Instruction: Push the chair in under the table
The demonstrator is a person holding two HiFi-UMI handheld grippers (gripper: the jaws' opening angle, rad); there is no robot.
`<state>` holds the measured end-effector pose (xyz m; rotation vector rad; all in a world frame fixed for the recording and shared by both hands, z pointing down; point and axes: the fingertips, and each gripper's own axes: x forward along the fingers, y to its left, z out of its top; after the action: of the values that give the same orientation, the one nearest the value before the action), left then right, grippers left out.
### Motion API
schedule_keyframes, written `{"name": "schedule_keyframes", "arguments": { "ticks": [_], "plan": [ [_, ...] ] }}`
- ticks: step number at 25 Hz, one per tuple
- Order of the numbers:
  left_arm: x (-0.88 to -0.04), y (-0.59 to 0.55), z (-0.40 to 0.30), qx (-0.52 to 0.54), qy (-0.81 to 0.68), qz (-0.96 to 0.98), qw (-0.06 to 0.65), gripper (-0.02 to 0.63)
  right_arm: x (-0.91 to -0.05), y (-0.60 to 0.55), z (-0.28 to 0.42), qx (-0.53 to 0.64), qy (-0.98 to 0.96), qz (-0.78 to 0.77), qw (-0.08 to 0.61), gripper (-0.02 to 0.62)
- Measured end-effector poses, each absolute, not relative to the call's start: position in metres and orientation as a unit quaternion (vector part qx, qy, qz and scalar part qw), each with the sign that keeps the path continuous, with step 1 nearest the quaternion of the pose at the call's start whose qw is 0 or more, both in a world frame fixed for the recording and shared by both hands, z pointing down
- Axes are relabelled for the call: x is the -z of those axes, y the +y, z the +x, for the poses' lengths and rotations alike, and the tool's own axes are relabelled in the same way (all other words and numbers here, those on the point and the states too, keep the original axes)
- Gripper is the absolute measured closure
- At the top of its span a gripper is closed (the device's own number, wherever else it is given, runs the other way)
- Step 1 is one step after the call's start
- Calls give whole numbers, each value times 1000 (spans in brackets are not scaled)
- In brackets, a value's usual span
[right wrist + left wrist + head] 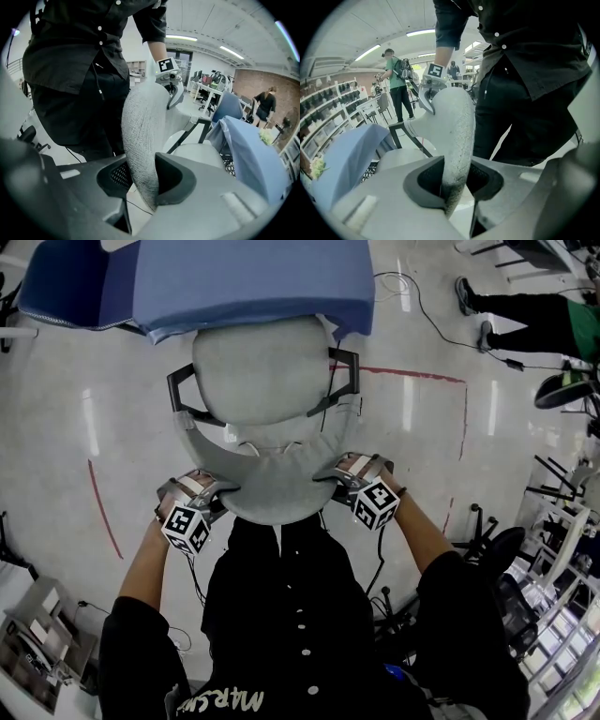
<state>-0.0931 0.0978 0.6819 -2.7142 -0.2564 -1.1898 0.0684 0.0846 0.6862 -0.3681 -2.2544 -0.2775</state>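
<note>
Here's the chair [267,371], a pale grey office model with a fabric seat and black armrests [183,390], upright on the floor [75,427]. The seat's front is already tucked under the near edge of the tabletop [253,277], which is draped in blue cloth. The armrests sit just outside that edge. The curved backrest [277,479] faces away from the tabletop. The left tool [220,491] and right tool [336,474] are each clamped on its top rim, one at either end.
</note>
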Motion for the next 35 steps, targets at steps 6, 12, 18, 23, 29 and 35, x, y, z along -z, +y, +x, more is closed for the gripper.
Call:
{"name": "schedule_keyframes", "arguments": {
  "ticks": [6, 12, 18, 23, 29, 35],
  "plan": [
    [-684, 76, -100, 401, -95, -908, 77, 495, -688, 62, 62, 111, -895, -149, 404, 465],
    [-685, 46, -114, 412, -85, -904, 75, 495, -687, 36, 49, 115, -899, -131, 401, 465],
    [-685, 21, -120, 418, -95, -900, 81, 494, -688, 12, 42, 114, -898, -136, 402, 465],
    [-684, 24, -119, 411, -103, -903, 70, 494, -686, 15, 42, 107, -898, -147, 400, 463],
    [-690, 21, -115, 412, -110, -902, 69, 494, -692, 12, 46, 100, -899, -154, 397, 460],
    [-686, 12, -121, 420, -78, -900, 88, 399, -689, 1, 37, 104, -898, -133, 406, 335]
  ]
}}
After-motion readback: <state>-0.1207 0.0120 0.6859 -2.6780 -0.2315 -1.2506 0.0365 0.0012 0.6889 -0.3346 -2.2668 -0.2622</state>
